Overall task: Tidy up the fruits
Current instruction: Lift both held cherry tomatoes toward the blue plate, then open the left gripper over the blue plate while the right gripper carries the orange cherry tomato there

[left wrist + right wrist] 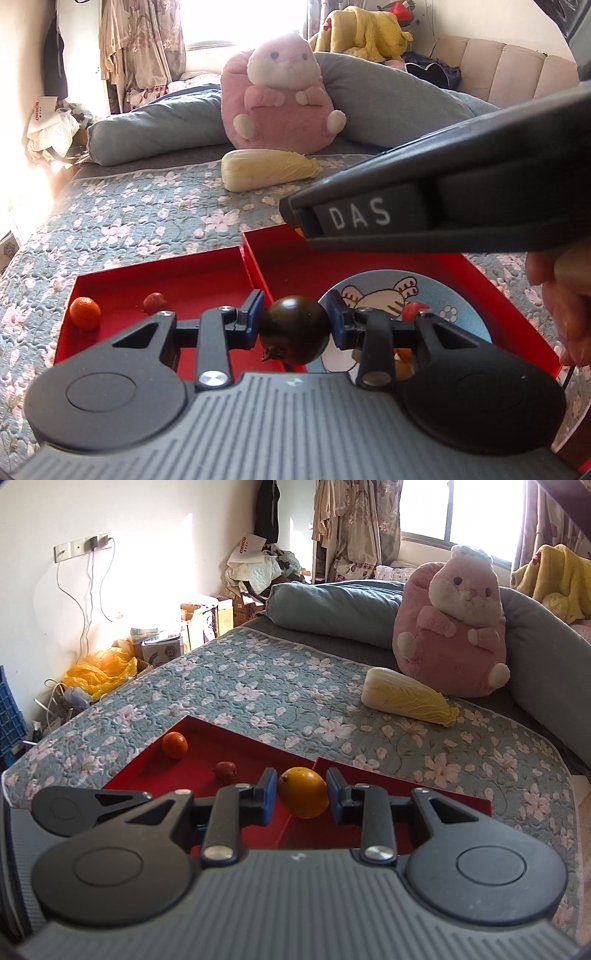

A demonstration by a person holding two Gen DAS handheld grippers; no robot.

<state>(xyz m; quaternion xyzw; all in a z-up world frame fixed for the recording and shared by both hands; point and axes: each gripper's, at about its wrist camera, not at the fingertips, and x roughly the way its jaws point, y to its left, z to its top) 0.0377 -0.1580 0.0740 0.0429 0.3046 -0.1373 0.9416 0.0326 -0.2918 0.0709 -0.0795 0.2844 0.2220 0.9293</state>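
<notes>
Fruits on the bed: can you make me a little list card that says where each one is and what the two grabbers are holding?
left gripper: shut on a dark round fruit
right gripper: shut on a yellow-orange fruit
left red tray: small orange fruit and small red fruit, lying apart
right red tray: cartoon plate inside
cabbage: on the flowered quilt, beside the pink plush toy
</notes>
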